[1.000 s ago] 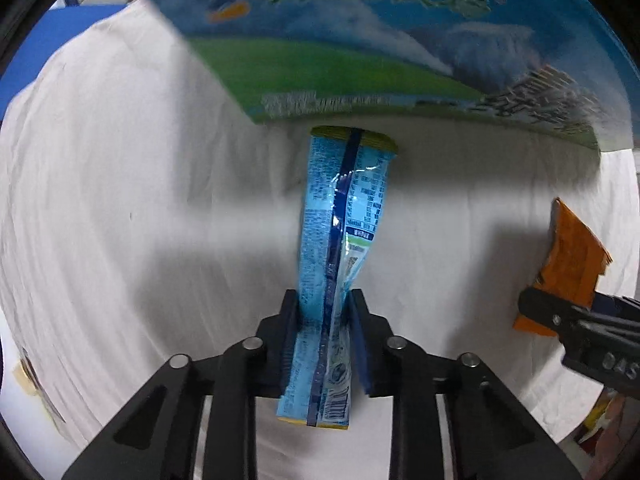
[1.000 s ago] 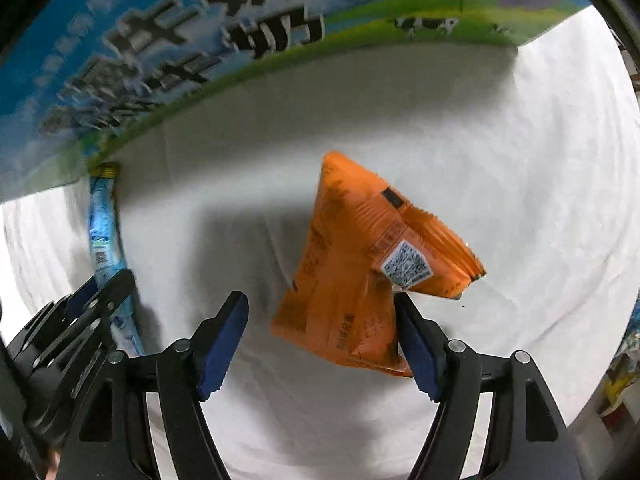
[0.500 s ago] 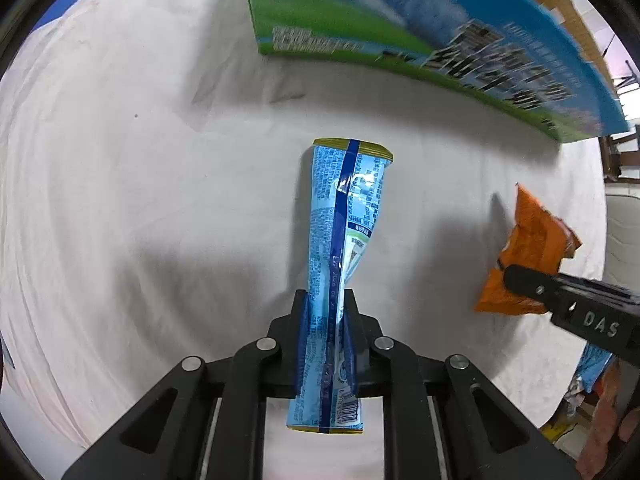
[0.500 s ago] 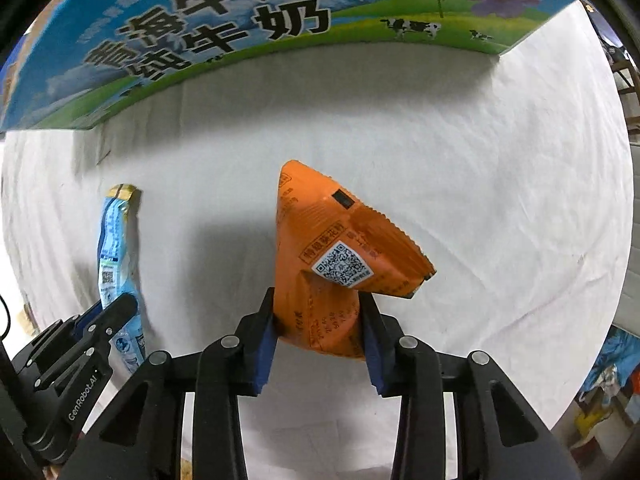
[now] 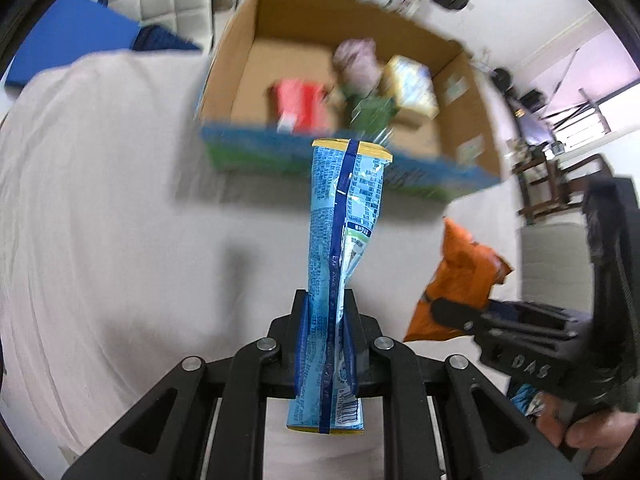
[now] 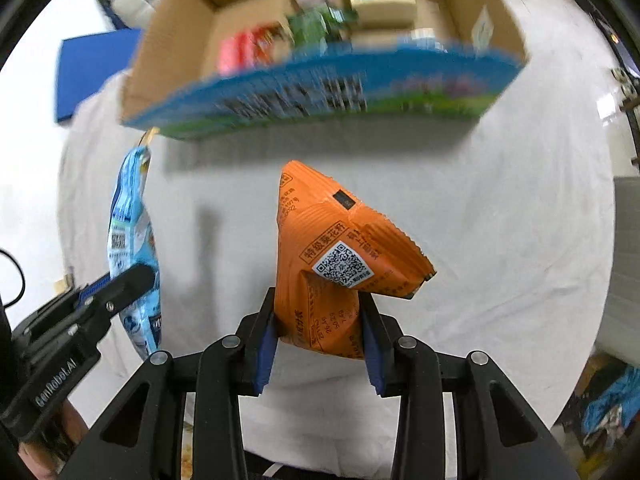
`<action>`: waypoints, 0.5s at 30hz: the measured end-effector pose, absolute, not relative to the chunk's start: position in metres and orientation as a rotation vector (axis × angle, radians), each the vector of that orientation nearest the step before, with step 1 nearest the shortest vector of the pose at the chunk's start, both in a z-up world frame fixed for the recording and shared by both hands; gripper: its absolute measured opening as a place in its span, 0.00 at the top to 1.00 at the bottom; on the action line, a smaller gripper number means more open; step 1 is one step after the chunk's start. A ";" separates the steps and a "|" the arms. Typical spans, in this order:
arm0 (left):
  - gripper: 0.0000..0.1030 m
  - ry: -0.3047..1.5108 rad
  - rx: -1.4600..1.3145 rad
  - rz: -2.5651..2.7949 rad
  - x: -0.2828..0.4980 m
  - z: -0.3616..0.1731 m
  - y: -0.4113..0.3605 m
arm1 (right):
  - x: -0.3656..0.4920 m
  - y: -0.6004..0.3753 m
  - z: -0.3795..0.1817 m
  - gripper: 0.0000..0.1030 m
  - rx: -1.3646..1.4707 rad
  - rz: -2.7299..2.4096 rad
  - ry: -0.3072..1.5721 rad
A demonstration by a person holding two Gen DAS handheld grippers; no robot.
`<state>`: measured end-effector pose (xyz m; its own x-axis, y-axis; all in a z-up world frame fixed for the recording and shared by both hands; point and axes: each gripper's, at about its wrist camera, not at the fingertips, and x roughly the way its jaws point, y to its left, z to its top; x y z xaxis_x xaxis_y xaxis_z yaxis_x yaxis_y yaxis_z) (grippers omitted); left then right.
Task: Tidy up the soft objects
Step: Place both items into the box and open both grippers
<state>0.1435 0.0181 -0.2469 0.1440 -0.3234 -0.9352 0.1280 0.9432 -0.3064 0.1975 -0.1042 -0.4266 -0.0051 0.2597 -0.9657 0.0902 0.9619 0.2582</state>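
Left tongs [image 5: 325,336] clench a blue snack packet [image 5: 344,236]; right tongs [image 6: 318,332] clench an orange snack bag [image 6: 340,256]. Both hang ahead of the tongs, short of the cardboard box [image 5: 460,92] already holding several packets; dropping these in remains

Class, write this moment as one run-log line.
left gripper: shut on blue packet | right gripper: shut on orange packet | cardboard box: open ahead

I see a light blue packet [image 5: 344,248] with dark blue stripe and yellow ends, orange bag [image 6: 336,256] with white QR patch, brown box [image 5: 464,128] with blue-green printed front, white cloth [image 5: 100,220], black grippers with blue pads [image 6: 264,344].
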 end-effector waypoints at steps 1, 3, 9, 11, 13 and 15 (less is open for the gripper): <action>0.87 1.369 -0.172 -0.338 0.162 -0.234 0.016 | 0.201 -0.107 -0.412 0.62 0.275 0.146 1.548; 0.87 1.333 -0.175 -0.362 0.179 -0.214 0.013 | 0.207 -0.114 -0.391 0.62 0.276 0.160 1.514; 0.87 1.243 -0.123 -0.356 0.250 -0.179 0.006 | 0.262 -0.140 -0.334 0.62 0.258 0.159 1.406; 0.87 1.234 -0.109 -0.340 0.278 -0.182 0.000 | 0.282 -0.145 -0.328 0.62 0.245 0.138 1.393; 0.87 1.243 -0.093 -0.322 0.303 -0.191 -0.003 | 0.307 -0.151 -0.328 0.62 0.228 0.120 1.397; 0.87 1.260 -0.074 -0.296 0.327 -0.199 -0.002 | 0.325 -0.157 -0.328 0.62 0.205 0.101 1.401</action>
